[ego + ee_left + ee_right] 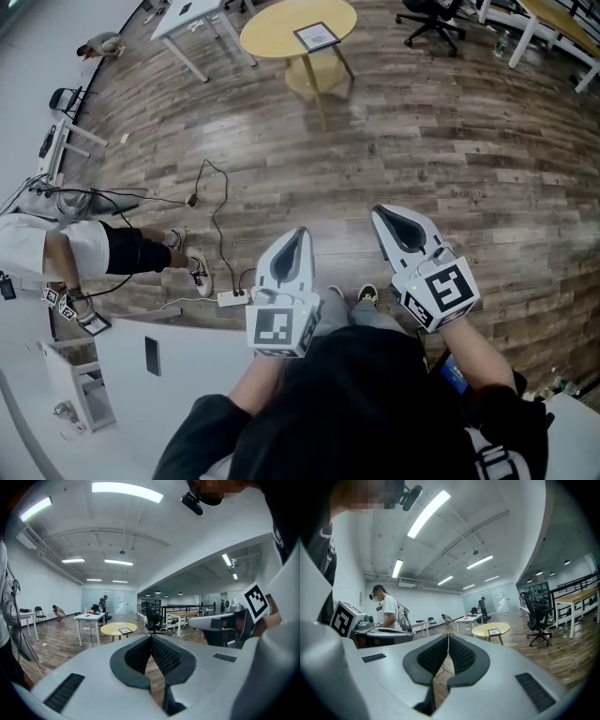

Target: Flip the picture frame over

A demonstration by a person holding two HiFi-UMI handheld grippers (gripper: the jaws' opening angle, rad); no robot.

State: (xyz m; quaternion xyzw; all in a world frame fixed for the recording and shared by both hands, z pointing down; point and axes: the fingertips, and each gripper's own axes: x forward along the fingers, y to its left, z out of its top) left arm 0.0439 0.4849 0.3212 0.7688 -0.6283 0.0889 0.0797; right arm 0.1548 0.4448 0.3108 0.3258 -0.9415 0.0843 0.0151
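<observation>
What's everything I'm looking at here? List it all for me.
round table: one, yellow, far across the floor
picture frame: one, dark-edged, lying on the round table
white table: one, left of the round table
office chair: one, black, right of the round table
floor: brown wood planks
cable: black, trailing over the floor
power strip: one, white, near the feet
bystander: one, white shirt, left edge
crouching person: one, far left corner
left gripper: white, shut, empty
right gripper: white, shut, empty
</observation>
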